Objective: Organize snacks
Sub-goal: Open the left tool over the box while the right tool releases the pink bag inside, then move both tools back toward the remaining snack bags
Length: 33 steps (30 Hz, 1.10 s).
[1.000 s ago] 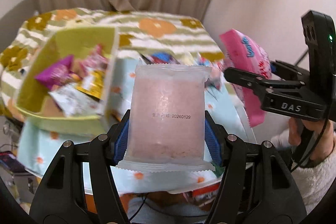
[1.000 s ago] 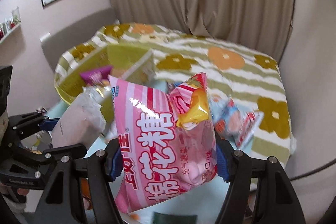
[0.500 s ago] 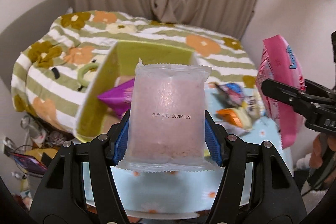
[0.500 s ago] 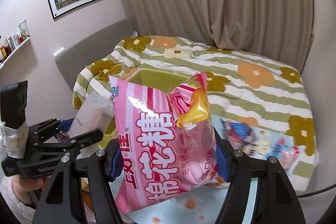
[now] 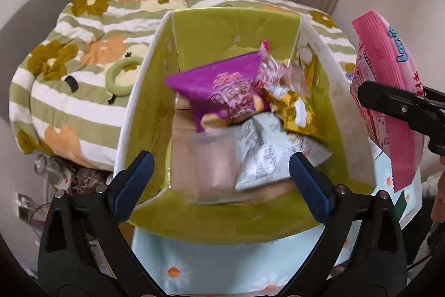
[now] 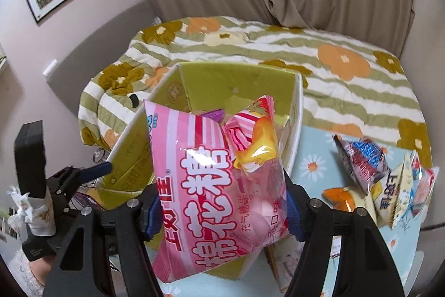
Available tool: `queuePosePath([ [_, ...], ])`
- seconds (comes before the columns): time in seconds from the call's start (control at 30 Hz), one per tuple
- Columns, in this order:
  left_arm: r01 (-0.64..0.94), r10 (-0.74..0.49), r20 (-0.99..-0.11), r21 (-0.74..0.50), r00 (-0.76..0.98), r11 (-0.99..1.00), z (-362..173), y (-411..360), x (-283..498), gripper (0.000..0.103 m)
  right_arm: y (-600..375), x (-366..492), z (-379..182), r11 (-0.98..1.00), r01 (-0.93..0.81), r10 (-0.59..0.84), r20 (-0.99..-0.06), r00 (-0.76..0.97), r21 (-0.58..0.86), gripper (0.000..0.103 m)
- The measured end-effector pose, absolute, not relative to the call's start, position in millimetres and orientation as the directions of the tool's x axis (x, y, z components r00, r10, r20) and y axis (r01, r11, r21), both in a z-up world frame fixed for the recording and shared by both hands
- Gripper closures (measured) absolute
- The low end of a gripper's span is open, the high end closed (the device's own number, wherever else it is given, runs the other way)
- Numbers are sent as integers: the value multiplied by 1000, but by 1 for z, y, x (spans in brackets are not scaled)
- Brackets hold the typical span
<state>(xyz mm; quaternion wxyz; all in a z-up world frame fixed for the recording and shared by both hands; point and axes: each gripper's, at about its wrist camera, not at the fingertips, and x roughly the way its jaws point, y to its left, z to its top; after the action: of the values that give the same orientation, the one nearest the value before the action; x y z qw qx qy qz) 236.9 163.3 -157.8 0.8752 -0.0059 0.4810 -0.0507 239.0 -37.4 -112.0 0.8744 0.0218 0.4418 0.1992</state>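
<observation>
Marshmallow bag (image 6: 211, 185) clamped upright in right gripper (image 6: 219, 209) jaws, just short of the green box (image 5: 211, 27), which lies ahead-left. Left gripper (image 5: 221, 177) jaws opening over box; pale pink packet (image 5: 215, 163) blurred, free between them.

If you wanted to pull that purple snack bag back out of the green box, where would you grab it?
Probably by its raised upper corner, coming straight down from above. The purple bag lies tilted on top of the other packets, and that edge sticks up free, while the box walls block any sideways approach. The open left gripper already hangs over the box.
</observation>
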Motion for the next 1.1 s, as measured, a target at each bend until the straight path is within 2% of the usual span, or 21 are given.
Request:
queuePosePath([
  [0.23, 96, -96, -850, -53, 517, 994, -160, 169, 233, 6, -26, 247, -121, 934, -302, 328, -799, 504, 192, 38],
  [0.57, 22, -19, -842, -8, 539, 1000, -145, 175, 222, 6, -4, 276, -118, 898, -365, 402, -795, 453, 246, 34],
  [0.63, 3, -2, -842, -1, 540, 1000, -145, 177, 219, 6, 3, 282, -121, 887, -375, 424, -792, 439, 267, 31],
  [0.7, -14, -4, -844, -14, 536, 1000, -145, 181, 216, 6, 8, 286, -126, 877, -382, 448, -785, 427, 293, 15],
  [0.73, -20, -3, -844, -16, 536, 1000, -144, 182, 214, 6, 8, 286, -127, 875, -381, 452, -782, 429, 297, 12],
  [1.1, -18, -10, -843, -23, 537, 1000, -142, 184, 208, 6, 7, 267, -128, 877, -410, 438, -765, 472, 250, 10],
])
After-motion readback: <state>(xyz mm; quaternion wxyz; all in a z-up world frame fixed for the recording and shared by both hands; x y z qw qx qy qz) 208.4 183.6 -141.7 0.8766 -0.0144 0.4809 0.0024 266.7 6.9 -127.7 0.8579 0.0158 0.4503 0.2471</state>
